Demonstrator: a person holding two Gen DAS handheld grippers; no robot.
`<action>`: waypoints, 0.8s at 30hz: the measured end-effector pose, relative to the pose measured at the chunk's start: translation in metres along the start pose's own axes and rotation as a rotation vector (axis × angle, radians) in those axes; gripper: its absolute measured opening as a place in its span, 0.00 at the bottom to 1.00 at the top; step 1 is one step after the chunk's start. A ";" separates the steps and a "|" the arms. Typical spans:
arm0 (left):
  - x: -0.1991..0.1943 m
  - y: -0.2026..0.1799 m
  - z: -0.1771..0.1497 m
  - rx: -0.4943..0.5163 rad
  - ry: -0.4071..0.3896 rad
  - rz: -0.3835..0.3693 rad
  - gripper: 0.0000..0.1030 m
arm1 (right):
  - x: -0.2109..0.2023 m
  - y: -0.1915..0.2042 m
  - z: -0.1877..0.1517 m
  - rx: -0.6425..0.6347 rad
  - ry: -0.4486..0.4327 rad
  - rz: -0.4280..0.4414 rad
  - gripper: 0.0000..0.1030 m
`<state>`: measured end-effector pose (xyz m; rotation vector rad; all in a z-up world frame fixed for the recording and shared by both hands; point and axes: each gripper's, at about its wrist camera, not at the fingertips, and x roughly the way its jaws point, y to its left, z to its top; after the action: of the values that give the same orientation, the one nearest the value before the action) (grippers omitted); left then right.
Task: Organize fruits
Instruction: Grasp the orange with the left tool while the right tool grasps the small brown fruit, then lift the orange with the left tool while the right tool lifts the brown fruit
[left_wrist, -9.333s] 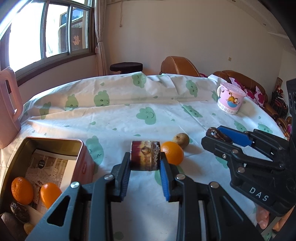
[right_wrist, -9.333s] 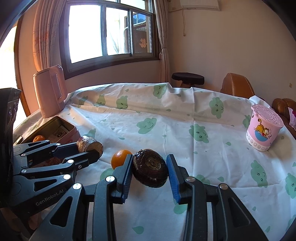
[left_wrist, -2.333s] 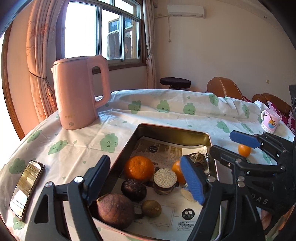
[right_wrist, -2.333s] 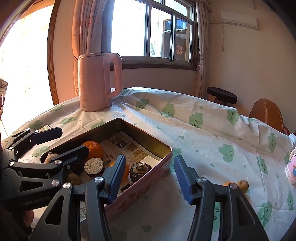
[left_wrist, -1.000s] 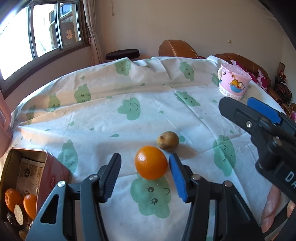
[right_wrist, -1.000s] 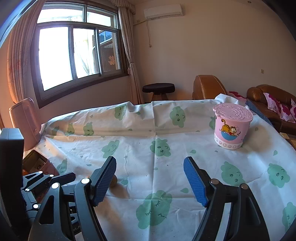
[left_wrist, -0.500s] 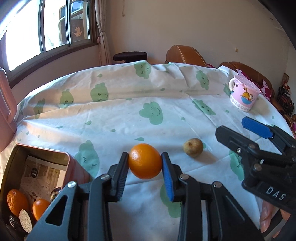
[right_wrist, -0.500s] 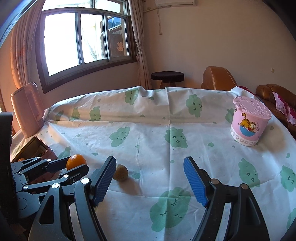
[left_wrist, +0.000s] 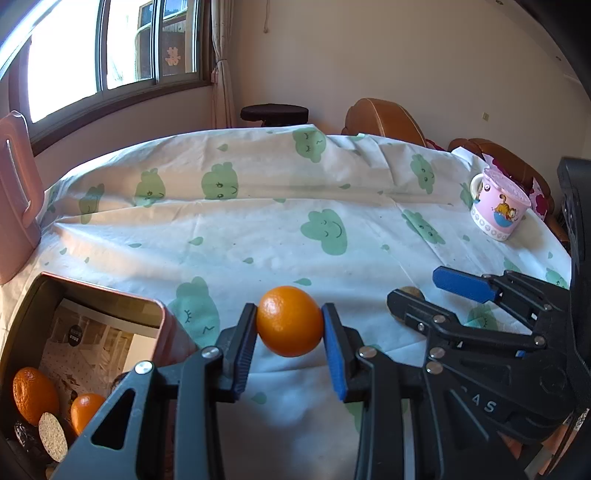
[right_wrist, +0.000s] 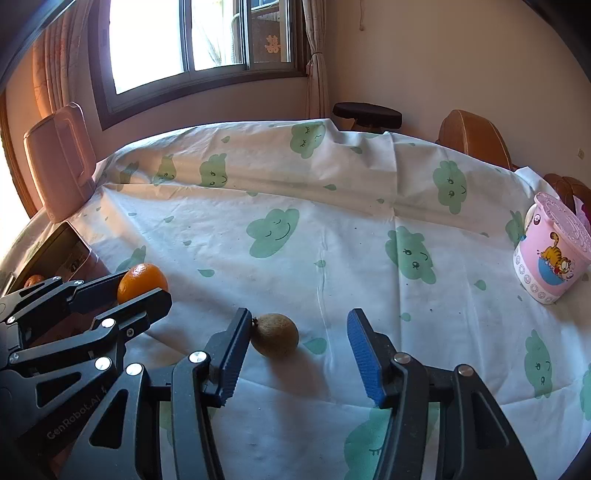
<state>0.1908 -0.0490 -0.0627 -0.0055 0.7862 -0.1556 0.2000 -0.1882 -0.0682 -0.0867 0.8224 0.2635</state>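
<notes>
The left gripper clamps an orange just above the tablecloth, beside the tin box of fruit; the right gripper is closing around a small brown fruit, its right pad well clear

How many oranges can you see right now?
3: one orange gripped in the left gripper above the tablecloth, two oranges in the tin. More may be hidden inside it.
</notes>
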 end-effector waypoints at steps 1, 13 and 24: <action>-0.001 0.000 0.000 0.000 -0.003 0.001 0.36 | 0.002 0.001 0.000 -0.005 0.012 0.010 0.46; -0.010 0.001 0.000 -0.002 -0.051 0.010 0.36 | 0.002 0.005 -0.001 -0.017 0.010 0.066 0.27; -0.022 -0.006 -0.002 0.035 -0.114 0.037 0.36 | -0.017 0.009 -0.002 -0.040 -0.084 0.049 0.27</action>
<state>0.1735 -0.0520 -0.0485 0.0327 0.6696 -0.1327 0.1851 -0.1830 -0.0565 -0.0926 0.7360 0.3283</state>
